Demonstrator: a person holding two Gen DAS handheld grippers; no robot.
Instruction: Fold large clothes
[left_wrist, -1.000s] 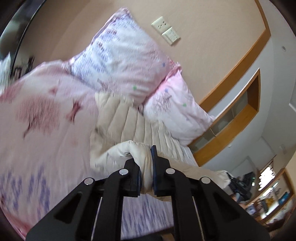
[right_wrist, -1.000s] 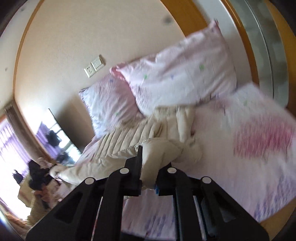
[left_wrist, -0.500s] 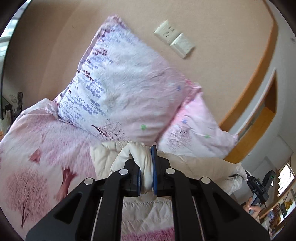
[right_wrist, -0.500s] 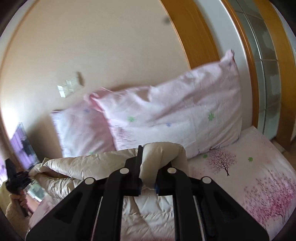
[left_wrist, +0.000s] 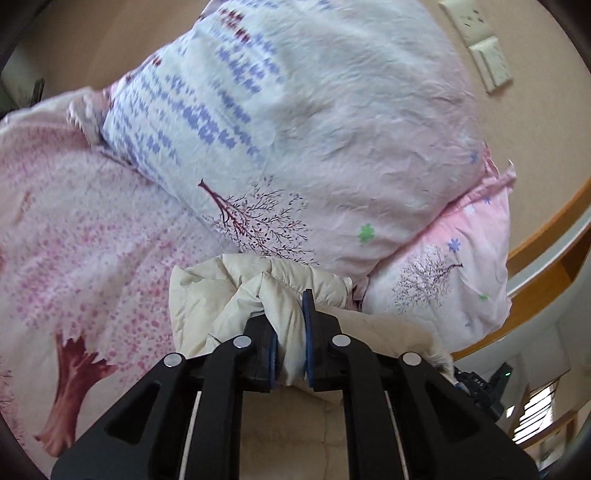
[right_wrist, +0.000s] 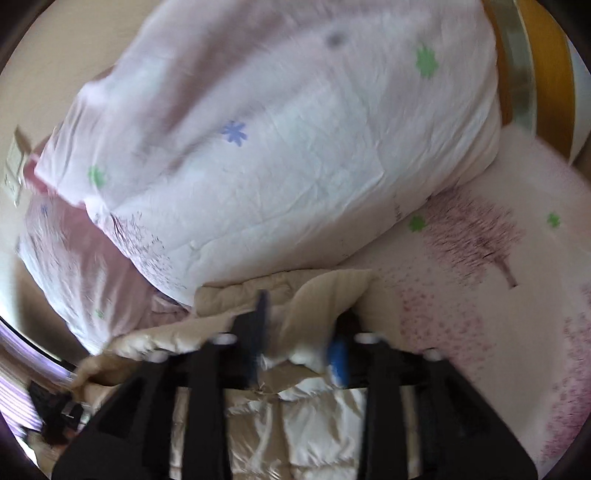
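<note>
A cream quilted puffer jacket (left_wrist: 207, 306) lies on the pink bed, its edge against the pillows. My left gripper (left_wrist: 290, 332) is shut on a bunched fold of the jacket, low over the bed near the pillows. In the right wrist view the jacket (right_wrist: 303, 424) lies under my right gripper (right_wrist: 299, 332), whose jaws stand wide apart around a loose flap of cream fabric; the view is blurred.
Two pink floral pillows (left_wrist: 314, 129) (right_wrist: 277, 147) lean against the beige wall right ahead. A pink tree-print bedspread (left_wrist: 92, 240) (right_wrist: 498, 295) covers the bed. Wall sockets (left_wrist: 484, 48) sit above. A wooden shelf frame (right_wrist: 546, 66) stands at the right.
Both grippers have carried the jacket edge forward and down to the pillows. The right gripper has opened and let go of its fold; the left stays shut.
</note>
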